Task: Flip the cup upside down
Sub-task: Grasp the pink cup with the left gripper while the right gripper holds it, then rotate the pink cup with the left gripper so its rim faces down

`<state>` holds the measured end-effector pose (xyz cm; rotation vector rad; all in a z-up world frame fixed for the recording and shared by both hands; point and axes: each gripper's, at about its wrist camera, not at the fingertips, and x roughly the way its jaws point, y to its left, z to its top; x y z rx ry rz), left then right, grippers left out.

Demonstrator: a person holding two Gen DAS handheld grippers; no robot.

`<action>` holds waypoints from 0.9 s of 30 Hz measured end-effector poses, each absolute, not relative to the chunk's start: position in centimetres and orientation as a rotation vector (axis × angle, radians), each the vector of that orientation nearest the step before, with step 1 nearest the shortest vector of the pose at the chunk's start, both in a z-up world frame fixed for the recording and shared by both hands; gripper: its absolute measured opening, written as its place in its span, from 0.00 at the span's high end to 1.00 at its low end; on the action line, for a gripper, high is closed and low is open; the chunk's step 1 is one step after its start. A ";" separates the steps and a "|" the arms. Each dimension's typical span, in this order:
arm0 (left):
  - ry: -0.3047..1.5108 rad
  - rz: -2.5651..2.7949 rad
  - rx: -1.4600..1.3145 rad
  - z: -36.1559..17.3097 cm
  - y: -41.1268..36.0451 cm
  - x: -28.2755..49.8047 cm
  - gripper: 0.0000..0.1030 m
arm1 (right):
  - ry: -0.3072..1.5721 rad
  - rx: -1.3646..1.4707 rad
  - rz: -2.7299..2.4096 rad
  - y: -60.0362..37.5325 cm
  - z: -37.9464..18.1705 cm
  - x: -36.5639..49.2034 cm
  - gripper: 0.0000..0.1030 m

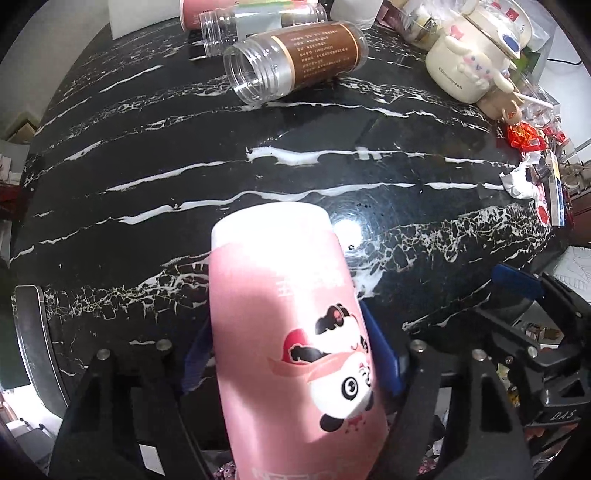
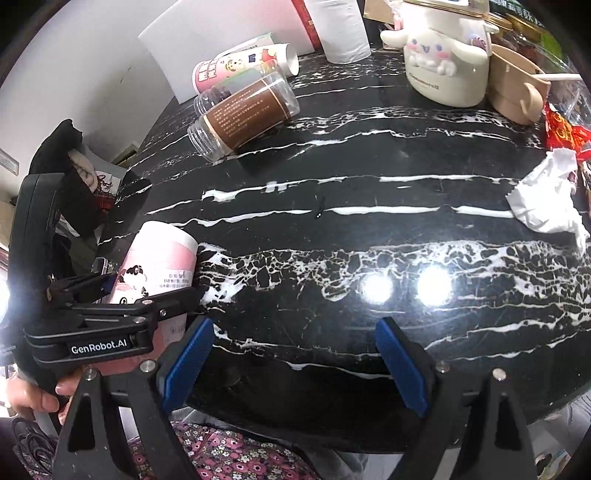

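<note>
A pink paper cup (image 1: 291,332) with a panda print is clamped between the blue pads of my left gripper (image 1: 291,365). It is tilted, its white closed bottom pointing away over the black marble table (image 1: 332,125); its mouth is hidden. In the right wrist view the same cup (image 2: 159,262) shows at the left, held by the left gripper (image 2: 110,295) above the table's near left edge. My right gripper (image 2: 295,362) is open and empty, low over the table's front edge (image 2: 295,424).
Two clear plastic jars (image 1: 295,66) and another pink cup (image 2: 243,62) lie at the back. A white Cinnamoroll pot (image 2: 443,55), a paper roll (image 2: 340,29), a beige mug (image 2: 517,85), red wrappers (image 2: 565,133) and crumpled tissue (image 2: 546,199) sit back right.
</note>
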<state>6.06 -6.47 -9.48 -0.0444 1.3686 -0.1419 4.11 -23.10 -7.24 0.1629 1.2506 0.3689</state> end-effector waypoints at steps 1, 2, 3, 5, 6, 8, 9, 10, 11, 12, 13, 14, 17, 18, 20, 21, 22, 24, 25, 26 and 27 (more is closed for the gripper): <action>1.363 -0.146 -0.042 -9.3 -6.4 5.9 0.31 | 1.250 0.162 0.371 -23.0 -7.2 4.1 0.13; 1.358 -0.150 -0.041 -9.2 -6.5 5.8 0.32 | 1.249 0.161 0.372 -23.0 -7.2 4.1 0.13; 1.352 -0.154 -0.040 -9.0 -6.5 5.7 0.32 | 1.250 0.161 0.374 -22.9 -7.2 4.2 0.13; 1.342 -0.162 -0.040 -8.6 -6.4 5.6 0.32 | 1.252 0.162 0.378 -22.8 -7.2 4.2 0.13; 1.341 -0.164 -0.042 -8.5 -6.4 5.5 0.32 | 1.252 0.162 0.380 -22.7 -7.2 4.2 0.13; 1.339 -0.165 -0.046 -8.3 -6.2 5.4 0.32 | 1.253 0.161 0.384 -22.6 -7.2 4.3 0.13; 1.338 -0.166 -0.050 -8.2 -6.1 5.3 0.32 | 1.253 0.160 0.385 -22.6 -7.2 4.3 0.13; 1.339 -0.166 -0.053 -8.2 -5.9 5.2 0.32 | 1.252 0.159 0.387 -22.5 -7.2 4.3 0.13; 1.339 -0.166 -0.052 -8.0 -5.8 5.1 0.32 | 1.253 0.159 0.389 -22.4 -7.2 4.3 0.13; 1.337 -0.165 -0.051 -8.0 -5.7 5.1 0.32 | 1.254 0.158 0.390 -22.4 -7.3 4.3 0.13; 1.334 -0.163 -0.051 -7.8 -5.6 5.1 0.32 | 1.256 0.156 0.390 -22.3 -7.3 4.3 0.13; 1.330 -0.163 -0.049 -7.6 -5.5 5.1 0.32 | 1.257 0.153 0.393 -22.2 -7.4 4.3 0.13; 1.298 -0.171 -0.055 -6.6 -5.2 5.2 0.32 | 1.261 0.149 0.401 -21.9 -7.5 4.3 0.13; 1.277 -0.173 -0.054 -6.1 -5.1 5.3 0.32 | 1.262 0.149 0.404 -21.8 -7.5 4.3 0.13; 1.232 -0.175 -0.047 -5.0 -4.9 5.3 0.32 | 1.260 0.149 0.410 -21.6 -7.5 4.3 0.13; 1.214 -0.175 -0.044 -4.6 -4.9 5.4 0.33 | 1.258 0.148 0.413 -21.4 -7.4 4.3 0.13; 1.192 -0.177 -0.045 -4.0 -4.9 5.4 0.33 | 1.257 0.147 0.415 -21.4 -7.4 4.2 0.13; 1.142 -0.175 -0.037 -2.9 -4.8 5.4 0.33 | 1.254 0.145 0.418 -21.2 -7.3 4.2 0.13; 1.119 -0.169 -0.033 -2.4 -4.7 5.4 0.33 | 1.253 0.145 0.419 -21.2 -7.2 4.2 0.13; 1.101 -0.163 -0.033 -1.9 -4.6 5.4 0.33 | 1.253 0.145 0.420 -21.1 -7.2 4.2 0.13; 1.078 -0.160 -0.032 -1.2 -4.4 5.5 0.33 | 1.253 0.145 0.421 -21.1 -7.2 4.2 0.13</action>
